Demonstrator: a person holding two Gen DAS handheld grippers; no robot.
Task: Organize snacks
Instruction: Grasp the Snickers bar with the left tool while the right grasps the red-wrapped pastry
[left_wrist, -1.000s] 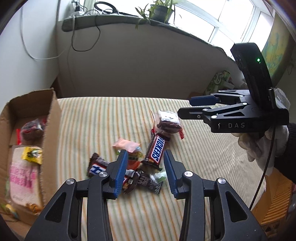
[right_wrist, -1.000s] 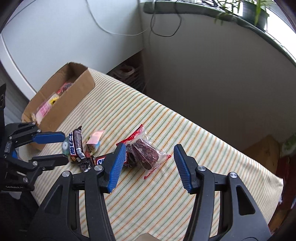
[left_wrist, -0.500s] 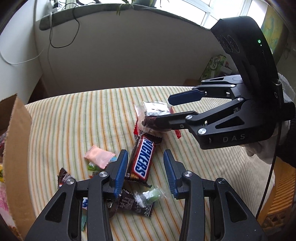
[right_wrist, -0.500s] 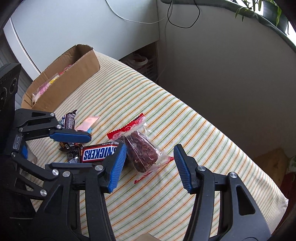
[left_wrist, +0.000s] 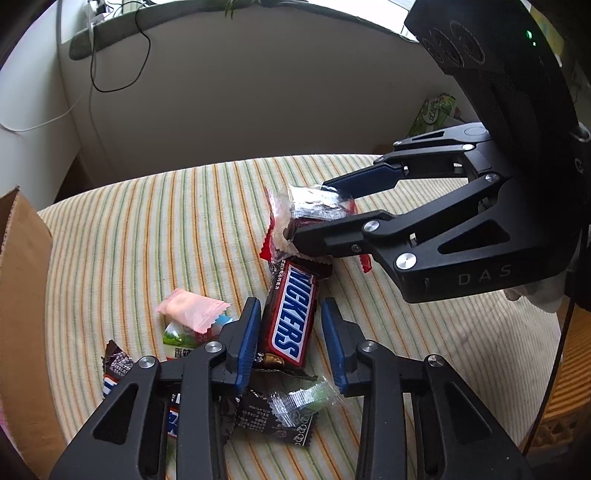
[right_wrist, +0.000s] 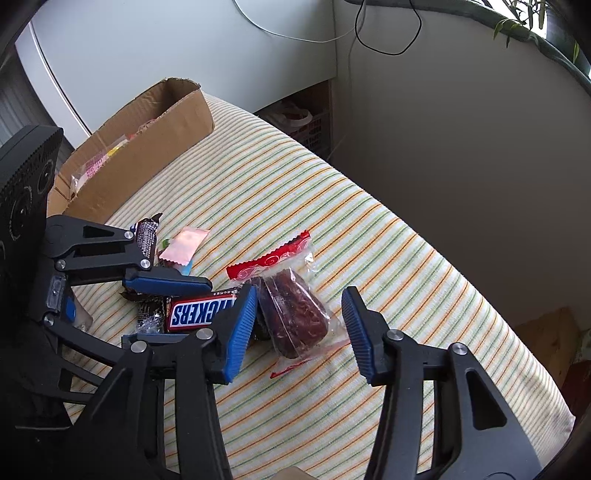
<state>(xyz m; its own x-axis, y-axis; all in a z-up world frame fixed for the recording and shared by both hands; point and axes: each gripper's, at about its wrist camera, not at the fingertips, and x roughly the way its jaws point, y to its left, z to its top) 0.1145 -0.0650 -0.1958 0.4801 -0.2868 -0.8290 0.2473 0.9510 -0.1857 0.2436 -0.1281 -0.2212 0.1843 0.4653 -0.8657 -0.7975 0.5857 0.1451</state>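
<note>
Striped cloth covers the table (right_wrist: 369, 206), w/ a cardboard box (right_wrist: 155, 147) at its far left corner (already holding a few packets) and a loose heap of snacks near the middle of the cloth. Left gripper (left_wrist: 288, 325) straddles the Snickers bar (left_wrist: 290, 314): bar's long axis runs straight ahead btwn the fingers, parallel to them, so the close comes across its short width. Left jaws have just been closing; the pad on the left looks to be at the wrapper's edge, a visible gap remains on the right, so not pinched yet. Right gripper (right_wrist: 299, 328) hangs over the clear packet of dark red sweets (right_wrist: 295, 314), which lies btwn its fingers, nearer the left-hand pad; its jaws have also just been narrowing but stand spread w/ clearance. Packet's end overlaps the bar's far end, so lifting one may drag the other. Pink candy (left_wrist: 192, 310) & dark wrappers (left_wrist: 273, 421) lie just beside the left fingers.
</note>
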